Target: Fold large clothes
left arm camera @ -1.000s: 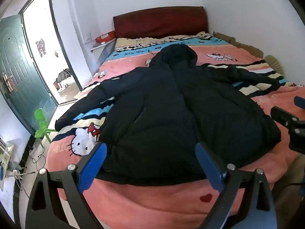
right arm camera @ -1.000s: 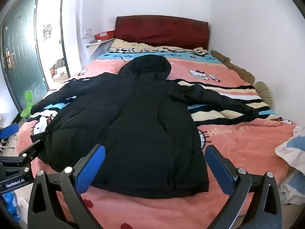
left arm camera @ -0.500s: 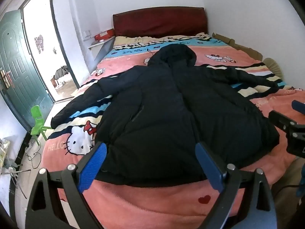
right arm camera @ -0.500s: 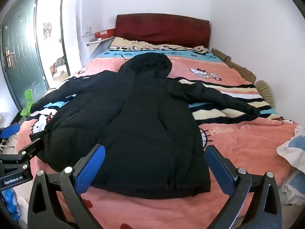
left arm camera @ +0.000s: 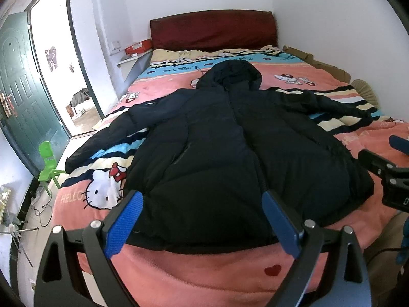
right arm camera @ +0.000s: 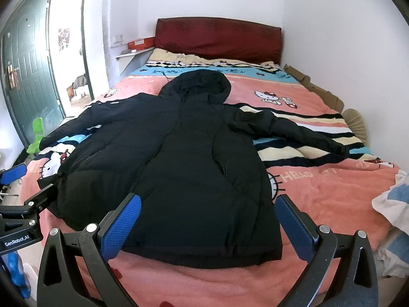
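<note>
A large black hooded puffer jacket (left arm camera: 225,148) lies spread flat, front up, on the bed, hood toward the headboard, both sleeves stretched out sideways; it also shows in the right wrist view (right arm camera: 179,168). My left gripper (left arm camera: 202,215) is open and empty, hovering just short of the jacket's hem near the foot of the bed. My right gripper (right arm camera: 208,216) is open and empty over the hem's right part. Each gripper shows at the edge of the other's view: the right one (left arm camera: 383,163) and the left one (right arm camera: 23,192).
The bed has a pink Hello Kitty blanket (left arm camera: 230,276) and a dark red headboard (left arm camera: 212,29). A white wall (right arm camera: 345,38) runs along the right. An open green door (left arm camera: 18,94) and a green chair (left arm camera: 47,163) stand on the left. A crumpled cloth (right arm camera: 393,204) lies at the bed's right corner.
Both grippers stay open. The left wrist view has shifted slightly, so the jacket sits a little more to the left and nearer. The jacket itself has not moved.
</note>
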